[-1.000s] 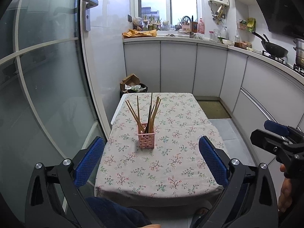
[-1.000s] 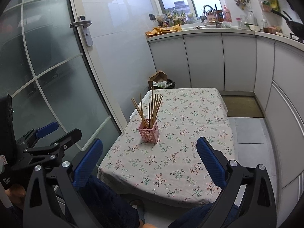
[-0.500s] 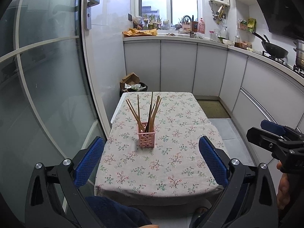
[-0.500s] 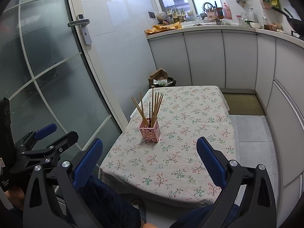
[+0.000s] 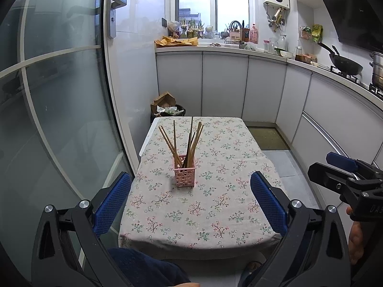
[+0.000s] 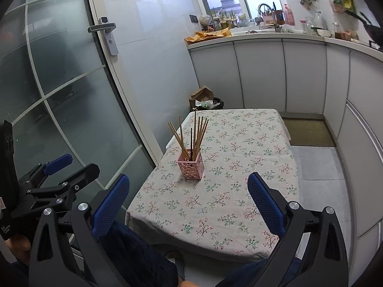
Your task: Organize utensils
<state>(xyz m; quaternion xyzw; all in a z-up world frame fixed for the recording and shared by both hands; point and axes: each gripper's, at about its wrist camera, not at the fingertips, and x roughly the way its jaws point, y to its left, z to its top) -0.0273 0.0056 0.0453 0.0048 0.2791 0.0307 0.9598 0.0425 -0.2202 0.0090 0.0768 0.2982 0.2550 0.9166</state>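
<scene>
LEFT WRIST VIEW
- Left gripper [image 5: 191, 202]: lower frame, jaws spread wide, nothing held. Blue pads [image 5: 112, 202] bracket the table's near half.
- Pink basket [image 5: 184, 170]: centre frame, upright on the floral tablecloth [image 5: 215, 205], approx. mid-table, nearer the left edge.
- Chopsticks [image 5: 185, 141]: approx. ten, mostly light wood, one or two dark; stand in the basket, fanned left and right, tips up. Exact count unclear where they overlap.
- Right gripper [image 5: 335, 169]: right edge of frame, off the table's side, seen side-on.
- Bkgd: wok [image 5: 344, 65] on hob upper right, bin [image 5: 171, 111] beyond the table's far left corner, glass door [image 5: 59, 95] at left.

RIGHT WRIST VIEW
- Right gripper [image 6: 189, 204]: lower frame, jaws wide apart, empty.
- Pink basket [image 6: 191, 166]: centre-left of frame, chopsticks [image 6: 194, 138] inside, leaning as above.
- Left gripper [image 6: 69, 166]: lower left of frame, beside the table, well apart from the basket; looks parted, nothing in it.
- No loose utensils visible on the cloth in either view.

STEP / HANDLING NOTE
- Judged: all sticks already binned, both tools back from the table; either task end or pre-start of a re-sort.
- If re-sorting: steady the basket wall w/ one gripper (light plastic, tips easily), pinch one stick mid-shaft w/ the other, lift straight up along its lean so neighbours aren't dragged.
</scene>
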